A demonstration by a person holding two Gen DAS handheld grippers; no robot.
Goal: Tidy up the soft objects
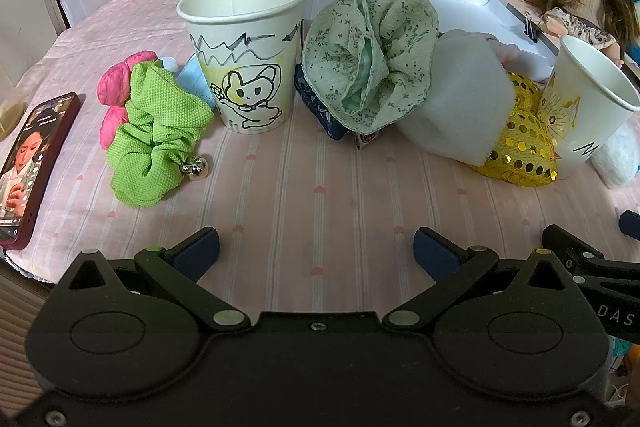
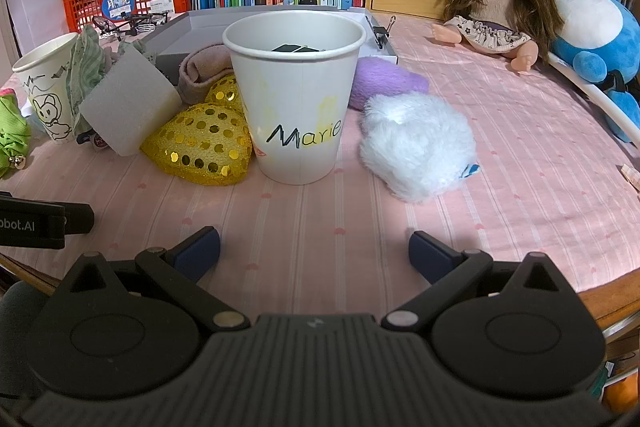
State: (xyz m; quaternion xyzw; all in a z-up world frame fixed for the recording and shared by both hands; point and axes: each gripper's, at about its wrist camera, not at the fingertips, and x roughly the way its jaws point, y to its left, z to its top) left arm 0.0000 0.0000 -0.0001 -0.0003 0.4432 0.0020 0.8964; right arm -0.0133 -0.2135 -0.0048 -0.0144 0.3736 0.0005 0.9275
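**Light cups stand in the middle of the soft pile**

Both grippers hang above the bare pink-striped worktop with nothing between their jaws, which stand spread wide: the left gripper faces the cup drawn with a cartoon animal, the right gripper faces the cup lettered "Marie".

Taking the Marie cup as the landmark: the gold sequin heart leans against its left side, with the white foam block just beyond that; the white fluffy ball lies just beside it on the right, and a purple plush piece sits behind that ball. Further left, past the foam, a floral fabric scrunchie rests against the cartoon cup, and a green scrunchie lies on the far side of that cup.

The likeliest mishap is tipping a paper cup. Both look light, and the Marie cup holds only some dark objects; pulling away the heart could drag or topple it. Wide jaws coming down on the foam or the floral scrunchie may also catch a neighbour, since these pieces overlap. A phone lies at the worktop's edge beyond the green scrunchie and could be knocked off.
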